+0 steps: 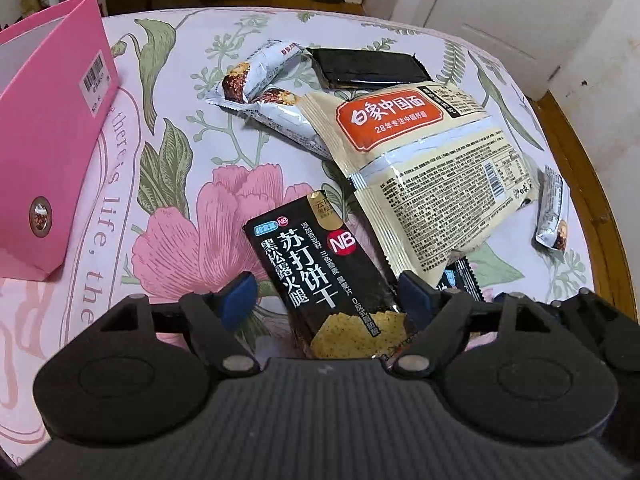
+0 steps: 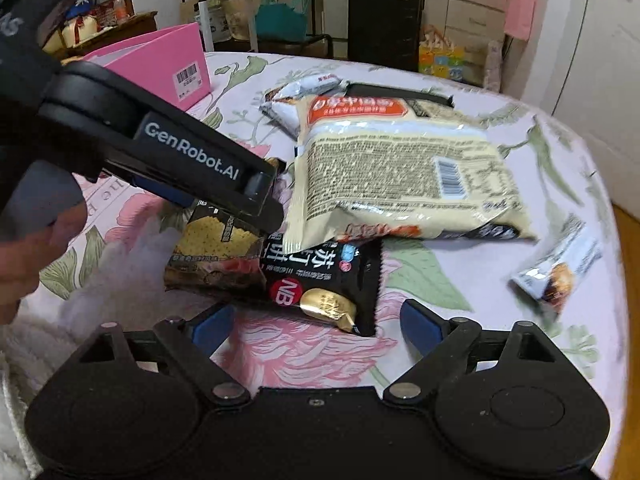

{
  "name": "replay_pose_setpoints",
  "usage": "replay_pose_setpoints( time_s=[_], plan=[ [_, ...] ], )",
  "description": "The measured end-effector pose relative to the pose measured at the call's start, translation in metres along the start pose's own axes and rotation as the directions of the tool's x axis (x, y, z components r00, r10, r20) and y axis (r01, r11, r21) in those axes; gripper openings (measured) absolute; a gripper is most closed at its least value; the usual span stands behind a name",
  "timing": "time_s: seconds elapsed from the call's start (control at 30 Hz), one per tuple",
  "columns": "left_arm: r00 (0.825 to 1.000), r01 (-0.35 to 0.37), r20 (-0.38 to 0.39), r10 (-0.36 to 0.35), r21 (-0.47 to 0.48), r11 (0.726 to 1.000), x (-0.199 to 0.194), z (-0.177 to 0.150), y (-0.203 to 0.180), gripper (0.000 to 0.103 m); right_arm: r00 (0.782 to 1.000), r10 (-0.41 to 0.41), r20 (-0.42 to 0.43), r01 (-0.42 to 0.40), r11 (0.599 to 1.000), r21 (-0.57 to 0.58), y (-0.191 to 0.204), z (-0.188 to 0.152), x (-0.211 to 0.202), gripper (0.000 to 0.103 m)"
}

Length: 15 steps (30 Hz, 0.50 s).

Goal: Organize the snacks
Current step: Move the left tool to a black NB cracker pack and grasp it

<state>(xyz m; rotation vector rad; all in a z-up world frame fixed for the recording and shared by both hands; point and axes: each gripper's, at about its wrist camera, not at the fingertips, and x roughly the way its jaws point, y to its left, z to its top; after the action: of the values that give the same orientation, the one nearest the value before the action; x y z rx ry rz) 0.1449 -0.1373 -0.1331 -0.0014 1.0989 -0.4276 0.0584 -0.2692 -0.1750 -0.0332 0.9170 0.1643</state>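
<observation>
A black soda-cracker pack (image 1: 320, 276) lies between the fingers of my left gripper (image 1: 326, 292), which is open around it; whether the pads touch it is unclear. In the right wrist view the left gripper (image 2: 256, 200) sits over one cracker pack (image 2: 216, 240), and a second black pack (image 2: 324, 284) lies in front of my right gripper (image 2: 316, 318), which is open and empty. A beige noodle bag (image 1: 420, 168) overlaps the packs and also shows in the right wrist view (image 2: 400, 172). A pink box (image 1: 48, 152) stands open at the left.
White snack bars (image 1: 260, 80) and a flat black pack (image 1: 368, 68) lie at the far side. One small bar (image 1: 554, 216) lies at the right near the table's wooden edge (image 1: 592, 200). The floral cloth (image 1: 180, 200) covers the table.
</observation>
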Motion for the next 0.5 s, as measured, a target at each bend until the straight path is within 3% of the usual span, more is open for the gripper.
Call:
replay_pose_setpoints(
  time_s=[0.13,0.23,0.37,0.5],
  plan=[
    [1.0,0.026,-0.006,-0.026,0.022,0.999,0.0,-0.004,0.004,0.073,0.998,0.048,0.048,-0.047,0.999,-0.008,0.005,-0.005,-0.006,0.097],
    [0.996,0.081,-0.033,-0.081,-0.006,0.997,-0.003,-0.006,0.012,0.058,0.994,0.086,0.064,-0.086,0.996,-0.006,0.01,-0.009,-0.012,0.097],
    [0.991,0.119,-0.049,-0.121,-0.047,0.992,-0.004,-0.005,0.021,0.049,0.997,0.052,0.055,-0.05,0.998,-0.029,0.022,-0.011,-0.012,0.099],
    [0.995,0.096,-0.029,-0.097,-0.023,0.995,-0.009,-0.007,0.023,0.047,1.0,-0.012,0.024,0.013,0.999,-0.047,0.032,-0.005,-0.002,0.102]
  ],
)
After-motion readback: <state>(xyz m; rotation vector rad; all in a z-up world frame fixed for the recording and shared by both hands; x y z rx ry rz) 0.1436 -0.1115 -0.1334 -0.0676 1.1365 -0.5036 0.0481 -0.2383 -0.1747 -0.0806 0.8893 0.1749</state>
